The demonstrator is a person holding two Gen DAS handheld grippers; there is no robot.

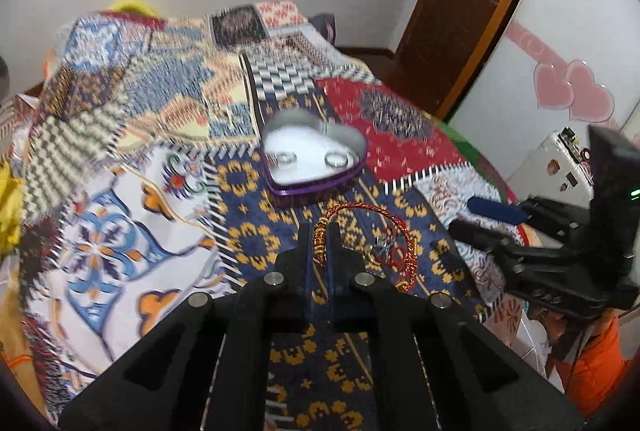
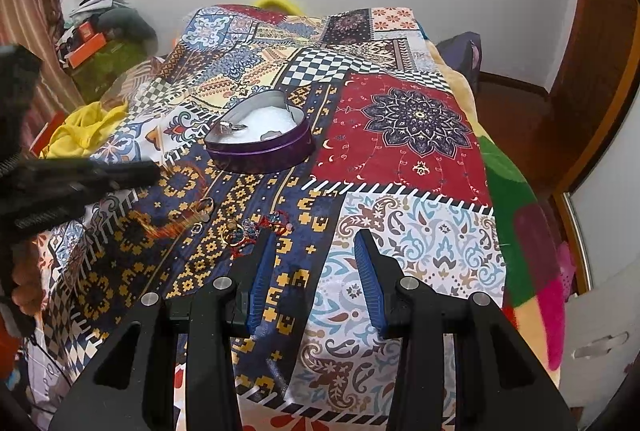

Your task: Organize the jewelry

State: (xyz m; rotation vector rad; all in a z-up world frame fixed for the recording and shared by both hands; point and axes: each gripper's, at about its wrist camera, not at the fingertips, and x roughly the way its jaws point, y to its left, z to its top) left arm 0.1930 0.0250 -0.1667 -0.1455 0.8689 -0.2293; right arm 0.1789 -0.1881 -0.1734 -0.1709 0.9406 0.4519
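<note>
My left gripper (image 1: 320, 231) is shut on a red and gold cord bracelet (image 1: 376, 215), held above the patterned bedspread. The bracelet shows as a blurred streak in the right wrist view (image 2: 168, 227). A purple heart-shaped tin (image 1: 316, 183) with white padding lies ahead of it and holds two silver rings (image 1: 336, 160). The tin is also in the right wrist view (image 2: 260, 147). A small pile of jewelry (image 2: 248, 231) lies on the spread by the left finger of my right gripper (image 2: 316, 243), which is open and empty.
The patchwork bedspread (image 2: 400, 135) covers the bed. Yellow cloth (image 2: 84, 131) lies at the left edge. A wooden door (image 1: 460, 11) and a white cabinet with pink hearts (image 1: 572, 91) stand to the right. Clutter is piled in the far left corner (image 2: 100, 27).
</note>
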